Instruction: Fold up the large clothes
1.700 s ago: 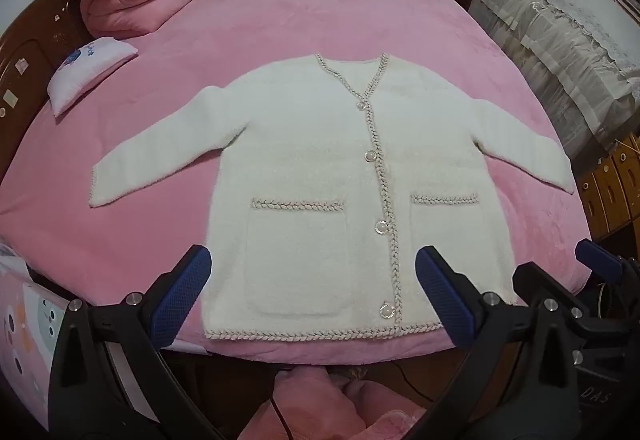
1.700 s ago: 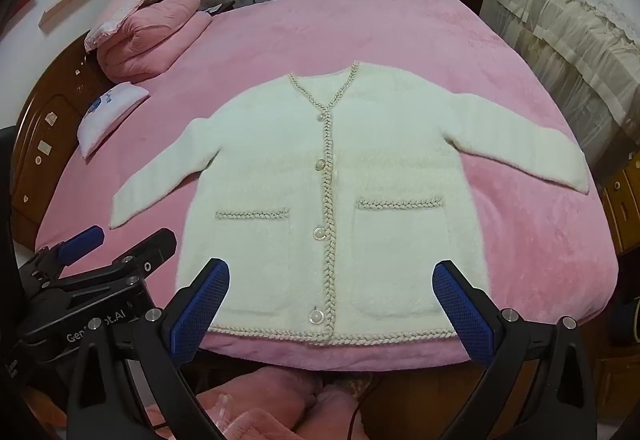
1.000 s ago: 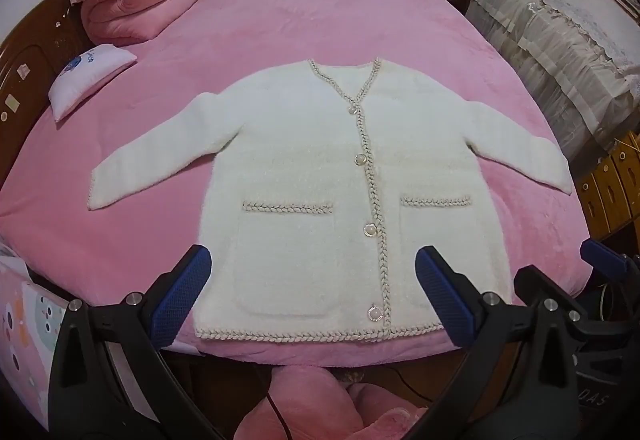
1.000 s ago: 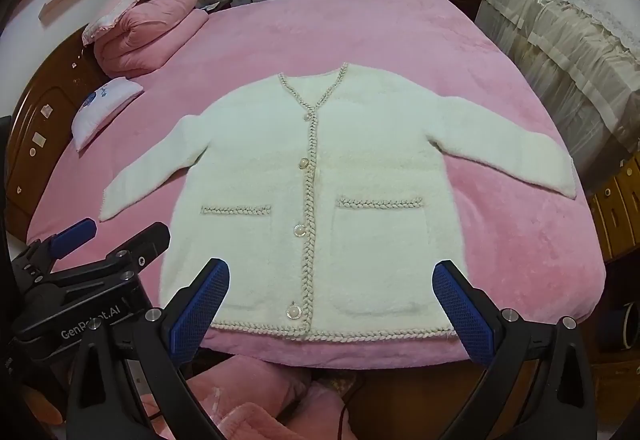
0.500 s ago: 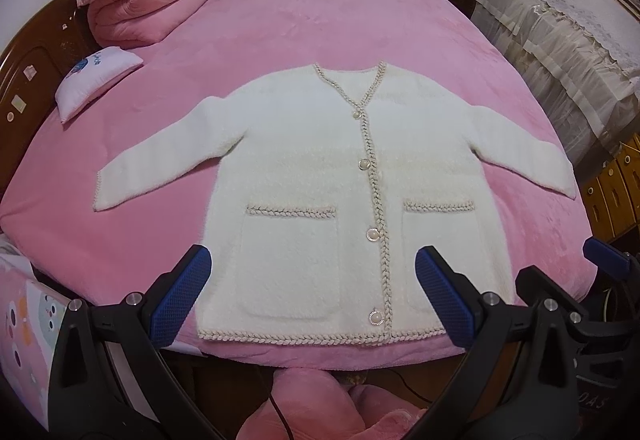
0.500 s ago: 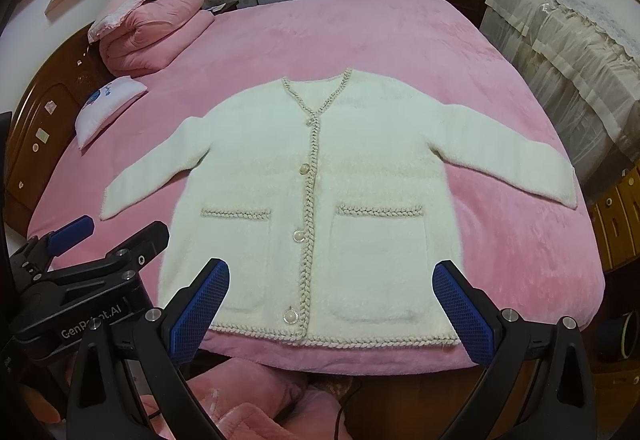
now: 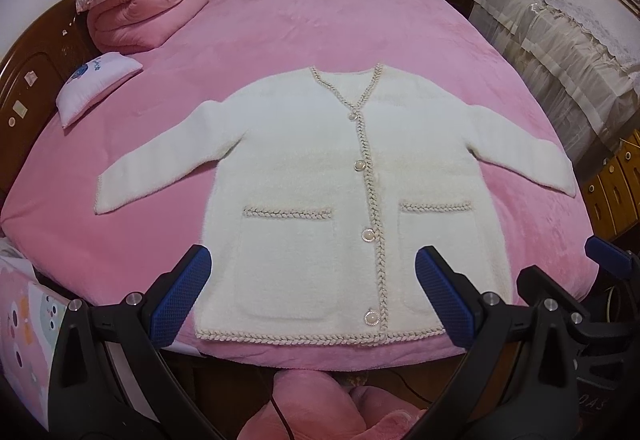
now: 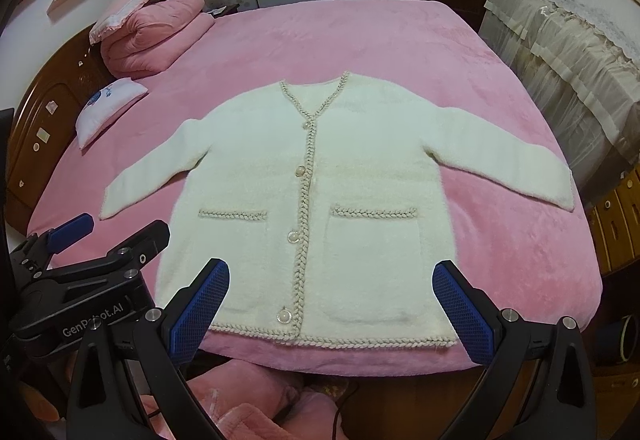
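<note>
on the pink bed [image 7: 280, 40] the white cardigan [image 7: 304, 176] lies flat, buttoned, front up, both sleeves spread out, hem at the near edge. my left gripper [image 7: 312, 294] and right gripper [image 8: 332, 306] hover above the hem, both spread wide, holding nothing, not touching the fabric.

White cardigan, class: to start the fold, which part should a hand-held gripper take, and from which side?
Probably a sleeve cuff: the white cardigan lies flat, sleeves spread outward, so that thin free edge can be pinched from the outer side.
</note>
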`<state>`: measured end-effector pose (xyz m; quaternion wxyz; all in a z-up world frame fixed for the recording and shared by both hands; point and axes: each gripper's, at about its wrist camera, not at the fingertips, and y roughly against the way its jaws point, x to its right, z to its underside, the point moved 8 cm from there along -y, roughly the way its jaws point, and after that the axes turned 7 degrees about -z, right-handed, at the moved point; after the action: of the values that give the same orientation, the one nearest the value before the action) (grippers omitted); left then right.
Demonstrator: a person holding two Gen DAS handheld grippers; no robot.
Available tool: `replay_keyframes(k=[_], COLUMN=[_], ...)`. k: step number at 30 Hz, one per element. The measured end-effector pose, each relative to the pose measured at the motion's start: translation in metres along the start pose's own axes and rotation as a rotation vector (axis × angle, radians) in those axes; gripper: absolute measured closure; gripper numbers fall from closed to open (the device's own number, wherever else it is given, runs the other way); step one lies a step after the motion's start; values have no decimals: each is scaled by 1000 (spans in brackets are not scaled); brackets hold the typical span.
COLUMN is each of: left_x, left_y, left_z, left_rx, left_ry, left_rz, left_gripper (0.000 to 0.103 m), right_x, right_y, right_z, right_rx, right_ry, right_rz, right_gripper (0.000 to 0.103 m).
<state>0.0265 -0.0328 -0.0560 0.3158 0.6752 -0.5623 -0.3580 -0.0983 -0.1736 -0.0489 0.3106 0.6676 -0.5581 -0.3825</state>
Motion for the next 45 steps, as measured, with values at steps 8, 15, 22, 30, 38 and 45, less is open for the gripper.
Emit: replay_keyframes(k=[8, 15, 22, 30, 38, 45], left_x=[5, 7, 8, 2, -22, -103], left_y=[2, 2, 1, -4, -33, -106], left_z=[-1, -3, -5, -3, 30, 65], left_rx=[6, 2, -2, -12, -80, -197], left_ry=[-7, -10, -4, 11, 80, 291], left_rz=[7, 6, 15, 33, 149, 188], left_gripper=[2, 2, 2, 2, 2, 2], right_x=[5, 8, 10, 7, -14, -81], right_y=[4, 6, 8, 5, -16, -74], right_z=[1, 2, -1, -5, 14, 35], right_rx=[9, 12, 16, 11, -10, -53], right_ry=[-9, -9, -3, 12, 26, 90], right_rz=[0, 1, 2, -5, -53, -146], right_gripper=[0, 0, 0, 0, 0, 0])
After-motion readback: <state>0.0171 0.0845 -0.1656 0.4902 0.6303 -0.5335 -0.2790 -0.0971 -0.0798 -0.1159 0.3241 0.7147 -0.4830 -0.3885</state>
